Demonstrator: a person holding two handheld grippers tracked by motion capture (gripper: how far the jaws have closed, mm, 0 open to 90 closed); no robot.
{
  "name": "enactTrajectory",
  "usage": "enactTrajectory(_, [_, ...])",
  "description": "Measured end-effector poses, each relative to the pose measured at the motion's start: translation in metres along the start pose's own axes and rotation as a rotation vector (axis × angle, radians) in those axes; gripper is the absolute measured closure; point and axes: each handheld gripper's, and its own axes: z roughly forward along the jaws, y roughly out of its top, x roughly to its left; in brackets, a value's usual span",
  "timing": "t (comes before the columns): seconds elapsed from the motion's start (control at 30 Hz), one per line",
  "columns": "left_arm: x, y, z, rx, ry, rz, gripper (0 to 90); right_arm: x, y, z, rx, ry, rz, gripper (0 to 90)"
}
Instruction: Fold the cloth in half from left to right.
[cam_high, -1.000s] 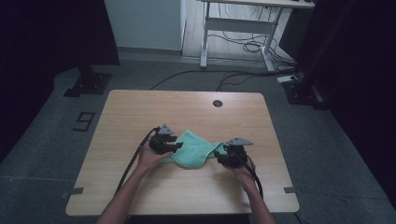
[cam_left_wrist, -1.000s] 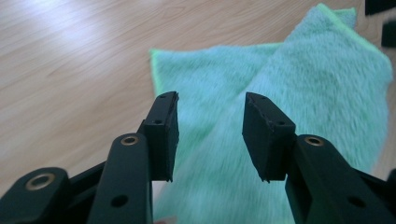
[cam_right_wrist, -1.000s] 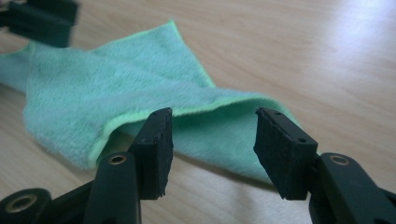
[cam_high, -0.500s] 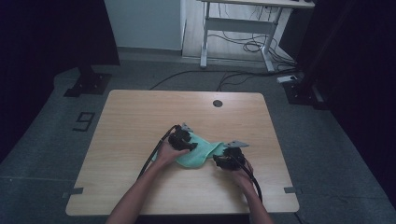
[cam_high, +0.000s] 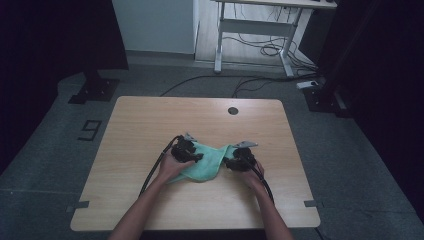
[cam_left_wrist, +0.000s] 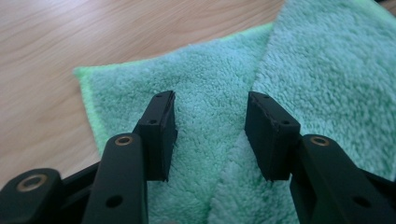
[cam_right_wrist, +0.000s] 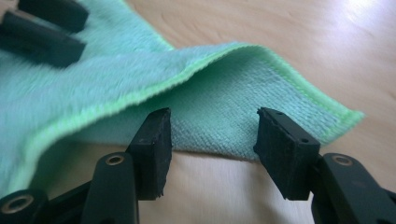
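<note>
Both grippers spread, pinching nothing.

Left gripper (cam_left_wrist: 210, 135): jaws wide apart, sitting right over the green cloth (cam_left_wrist: 299, 70). Directly between the jaws an upper layer's edge runs diagonally across a lower layer, so the cloth is folded here. Beyond the tips, the lower layer's corner, then bare table (cam_left_wrist: 70, 37).

Right gripper (cam_right_wrist: 212, 140): jaws wide apart, low by the table, with the cloth's raised hem just ahead of the tips. The flap stands off the wood, gap underneath. Farther out, the left gripper's two jaws rest on the cloth.

From above: the cloth (cam_high: 207, 162) lies bunched mid-table between the two grippers (cam_high: 186, 150) (cam_high: 240, 160), touching both.

Risks, my read:
- Right jaws close short of the hem: they catch air or one thin edge, and the flap drops.
- Left closes across the overlap: grabs both layers, and the fold drags instead of opening.
- Plush pile is slippery and a shallow bite pulls out.
- Both hands pulling unevenly: cloth bunches or skids on the wood.

No containers on the table; nothing holds anything.
</note>
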Motion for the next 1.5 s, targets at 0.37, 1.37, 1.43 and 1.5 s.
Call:
enactTrajectory(0.37, [0.001,-0.009,-0.008,-0.005,0.043,-0.034,52.8,0.023,0.001,-0.042,-0.116,0.079,0.001,45.7])
enactTrajectory(1.37, [0.017,-0.01,-0.012,-0.015,0.016,-0.126,54.2,0.023,-0.047,-0.088,-0.054,0.15,-0.037,88.9])
enactTrajectory(1.43, [0.016,-0.01,-0.012,-0.016,0.023,-0.117,54.2,0.016,-0.06,-0.098,-0.041,0.131,-0.027,88.7])
enactTrajectory(1.5, [0.015,-0.01,-0.012,-0.012,0.03,-0.107,54.0,0.01,-0.071,-0.105,-0.038,0.121,-0.004,88.2])
